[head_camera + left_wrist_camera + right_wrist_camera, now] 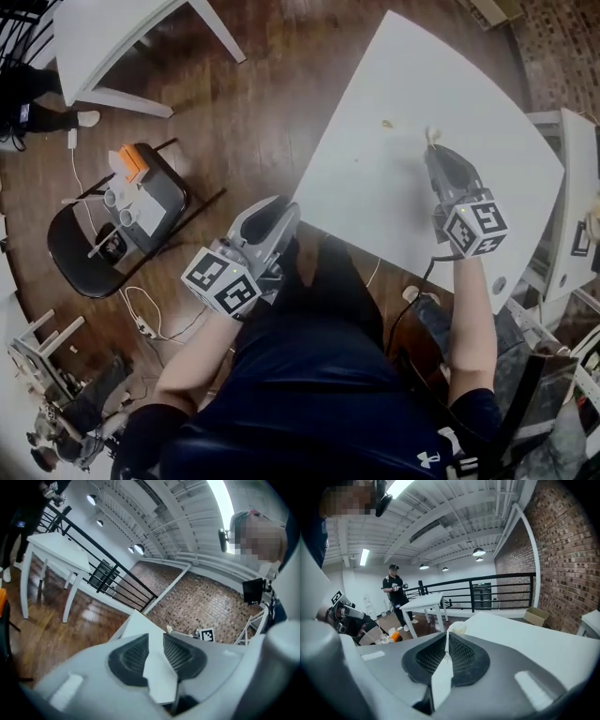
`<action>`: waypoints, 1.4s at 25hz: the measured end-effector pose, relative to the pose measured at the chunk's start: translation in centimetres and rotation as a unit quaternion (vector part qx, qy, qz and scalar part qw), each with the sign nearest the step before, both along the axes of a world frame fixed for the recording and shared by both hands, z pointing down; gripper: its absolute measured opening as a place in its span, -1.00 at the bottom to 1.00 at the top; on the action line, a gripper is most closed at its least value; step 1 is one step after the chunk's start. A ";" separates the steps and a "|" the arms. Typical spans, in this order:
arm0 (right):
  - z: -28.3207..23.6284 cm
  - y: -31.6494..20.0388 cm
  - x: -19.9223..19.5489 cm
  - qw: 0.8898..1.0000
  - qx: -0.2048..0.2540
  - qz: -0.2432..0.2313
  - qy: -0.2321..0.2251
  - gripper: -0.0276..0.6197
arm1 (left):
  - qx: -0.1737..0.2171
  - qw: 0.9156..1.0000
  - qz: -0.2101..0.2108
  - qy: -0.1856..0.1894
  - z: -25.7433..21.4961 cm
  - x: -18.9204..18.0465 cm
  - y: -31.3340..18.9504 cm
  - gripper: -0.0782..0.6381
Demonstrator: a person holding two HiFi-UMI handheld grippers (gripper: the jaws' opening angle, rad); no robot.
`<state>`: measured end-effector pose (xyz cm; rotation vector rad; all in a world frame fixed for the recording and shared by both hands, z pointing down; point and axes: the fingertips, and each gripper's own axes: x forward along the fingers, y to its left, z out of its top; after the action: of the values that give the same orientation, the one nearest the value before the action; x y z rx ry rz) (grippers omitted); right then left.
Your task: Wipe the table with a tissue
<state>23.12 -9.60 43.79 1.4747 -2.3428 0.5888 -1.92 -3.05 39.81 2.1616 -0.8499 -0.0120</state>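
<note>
- Right gripper (pixel 434 150) is out over the white tabletop (pixel 375 197), fingers clamped together on a small wad of tissue (pixel 432 137). Only a little tuft pokes out past the tips.
- From the right gripper's own view, the pads meet on the tissue (pixel 457 628) with the tabletop (pixel 534 641) spread out beyond. I can't tell whether the tissue is actually touching the surface.
- Left gripper (pixel 280 214) hangs off the tabletop's near edge, out of the action. In its own view the fingers (pixel 136 656) stand narrowly apart, and I can't make out any tissue between them.
- There's a small speck (pixel 386 123) on the tabletop, just to the left of the tissue. That looks like the obvious target.
- First risk, as I read it, is that so little tissue shows. Press down too flat and the hard fingertips drag on the tabletop instead of the paper.
- Second risk is a thin pinch on soft paper. A firm sideways swipe could tear it or pull it out of the grip.
- Third risk is where the speck goes. Sweep the wrong way and it gets pushed along or off the edge rather than picked up.
- The tabletop isn't braced by the other gripper either, so a heavy push might nudge it.
</note>
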 end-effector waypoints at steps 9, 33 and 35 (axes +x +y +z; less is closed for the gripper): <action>8.0 -4.1 -0.9 0.977 -0.053 -0.154 0.137 -0.86 | -0.033 0.999 -0.034 -0.004 3.2 -0.6 -1.1 -0.52; 14.2 -5.7 -3.7 0.924 -0.106 -0.323 0.176 -0.86 | -0.078 0.994 -0.072 0.007 6.2 -1.8 -2.3 -0.52; 14.5 -5.2 -3.7 0.923 -0.108 -0.329 0.170 -0.86 | -0.079 0.994 -0.072 0.006 6.3 -1.9 -2.2 -0.52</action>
<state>19.43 -14.85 58.32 0.5647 -2.2085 0.3525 -3.83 -5.22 46.08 1.9485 -0.9668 -0.0301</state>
